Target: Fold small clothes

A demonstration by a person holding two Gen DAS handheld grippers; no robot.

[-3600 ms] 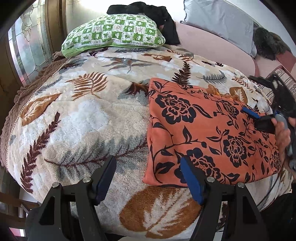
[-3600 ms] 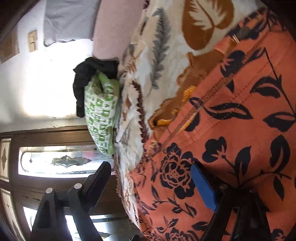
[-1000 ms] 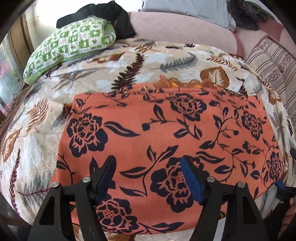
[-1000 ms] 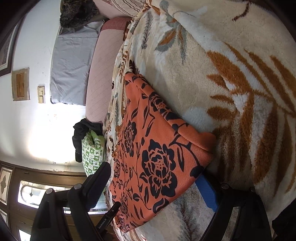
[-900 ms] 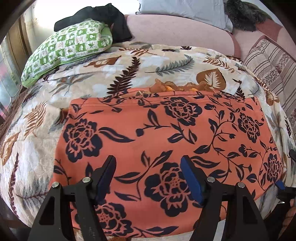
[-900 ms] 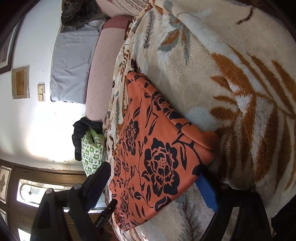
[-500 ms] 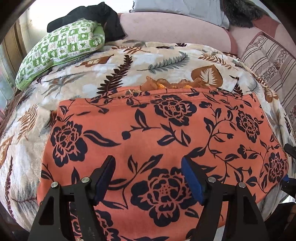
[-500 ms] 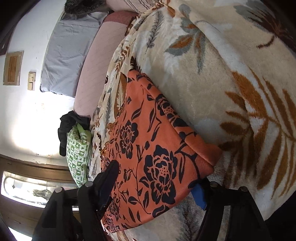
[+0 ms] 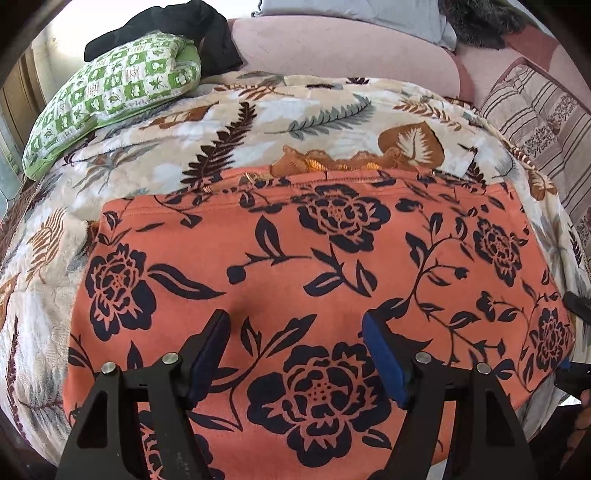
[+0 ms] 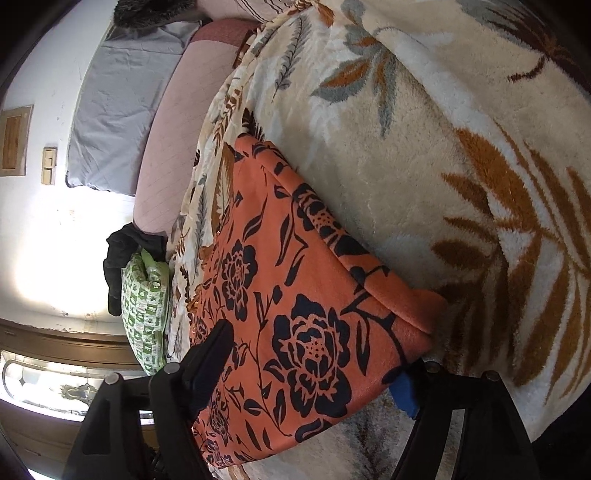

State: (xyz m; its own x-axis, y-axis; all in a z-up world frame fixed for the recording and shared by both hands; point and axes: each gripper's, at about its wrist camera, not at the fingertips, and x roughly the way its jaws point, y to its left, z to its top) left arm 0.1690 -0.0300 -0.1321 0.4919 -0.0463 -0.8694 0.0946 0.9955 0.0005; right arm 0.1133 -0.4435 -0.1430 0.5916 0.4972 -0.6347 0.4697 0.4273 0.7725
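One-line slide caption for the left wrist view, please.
Open left gripper poised over an orange garment with black flowers, lying flat on a leaf-patterned blanket.

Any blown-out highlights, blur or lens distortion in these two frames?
Left wrist: sharp, the blanket bulging with fisheye curvature, dark corner vignetting. Right wrist: wall beside the green pillow blown out white; orange garment stays sharp.

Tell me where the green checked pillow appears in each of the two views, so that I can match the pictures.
Left wrist view: the green checked pillow lies at the upper left, on the far end of the leaf blanket.
Right wrist view: it appears small at the left, turned on its side.
Shared landmark: the black cloth lying against the pillow.
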